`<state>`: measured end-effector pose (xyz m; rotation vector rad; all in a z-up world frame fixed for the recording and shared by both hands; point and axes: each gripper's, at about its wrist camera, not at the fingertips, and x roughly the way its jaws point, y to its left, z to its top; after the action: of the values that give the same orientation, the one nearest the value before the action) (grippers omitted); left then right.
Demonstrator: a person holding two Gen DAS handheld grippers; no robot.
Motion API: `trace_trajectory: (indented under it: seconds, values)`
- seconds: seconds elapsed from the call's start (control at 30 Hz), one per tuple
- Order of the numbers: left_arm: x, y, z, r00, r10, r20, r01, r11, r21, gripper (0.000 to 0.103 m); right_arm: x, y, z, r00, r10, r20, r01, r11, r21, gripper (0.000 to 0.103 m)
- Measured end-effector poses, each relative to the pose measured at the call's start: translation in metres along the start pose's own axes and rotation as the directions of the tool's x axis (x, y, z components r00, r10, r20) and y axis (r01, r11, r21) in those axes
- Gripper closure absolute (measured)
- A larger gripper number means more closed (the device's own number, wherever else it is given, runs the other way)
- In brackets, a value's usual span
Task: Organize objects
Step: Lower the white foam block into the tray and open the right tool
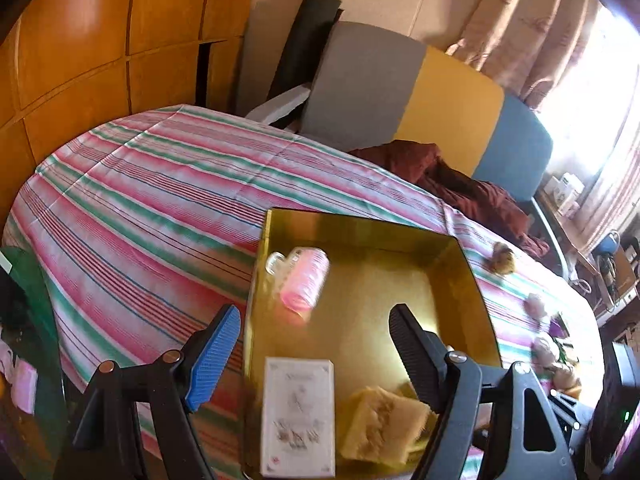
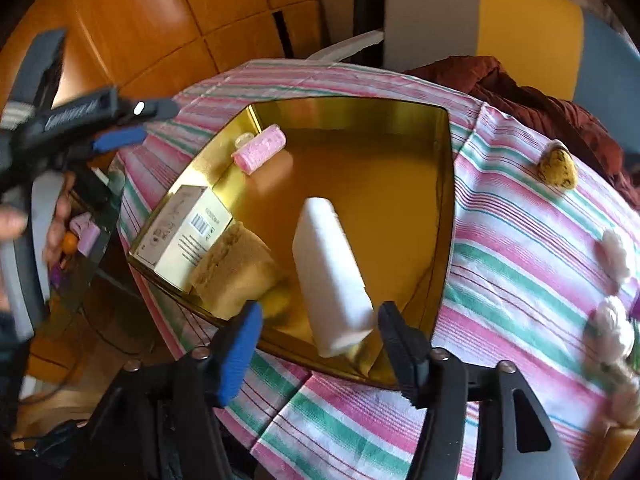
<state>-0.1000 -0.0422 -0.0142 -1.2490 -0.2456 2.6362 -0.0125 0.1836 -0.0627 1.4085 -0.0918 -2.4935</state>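
Note:
An open gold tin (image 2: pixel 447 184) sits on the striped tablecloth. In it lie a pink hair roller (image 2: pixel 260 150) beside a clear clip (image 2: pixel 243 141), a white carton (image 2: pixel 182 232) and a yellow sponge (image 2: pixel 236 268). A white block (image 2: pixel 332 268) lies slanted in the tin, its near end between the fingers of my right gripper (image 2: pixel 320 344). That gripper is open, with a clear gap on the blue pad's side. My left gripper (image 1: pixel 316 344) hangs open and empty over the tin's (image 1: pixel 360 224) near left part, above the roller (image 1: pixel 304 284), carton (image 1: pixel 298 416) and sponge (image 1: pixel 384 424). The left gripper (image 2: pixel 148 124) also shows at the upper left of the right wrist view.
On the cloth right of the tin lie a yellow-brown lump (image 2: pixel 558 166) and white fluffy pieces (image 2: pixel 616 256). A maroon garment (image 2: pixel 540 100) is heaped at the far edge before a grey, yellow and blue chair back (image 1: pixel 448 92). A hand (image 2: pixel 60 216) and small pink items (image 2: pixel 86 232) are at the left.

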Motion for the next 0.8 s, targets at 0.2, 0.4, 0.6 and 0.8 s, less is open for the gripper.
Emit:
trace_trajectory:
  seconds: [0.2,0.4,0.6,0.8]
  values:
    - [-0.005,-0.023,-0.02,0.999,-0.04,-0.012,0.041,0.999,0.018,0.026,-0.019,-0.01,-0.006,0.998,-0.032,0.057,0.027,0.996,0.084,0.03]
    - [-0.013,-0.041,-0.032,0.999,-0.044,0.005,0.044,0.998,0.035,0.026,-0.028,-0.014,-0.012,0.994,-0.068,0.086,0.058,0.991,0.122,0.023]
    - [-0.027,-0.059,-0.044,0.998,0.028,0.062,-0.035,0.992,0.122,0.026,-0.034,-0.015,-0.017,0.987,-0.105,0.125,0.086,0.985,0.147,0.018]
    - [-0.03,-0.068,-0.056,0.996,0.055,0.071,-0.067,0.982,0.176,0.026,-0.037,-0.015,-0.02,0.98,-0.134,0.145,0.112,0.982,0.154,0.014]
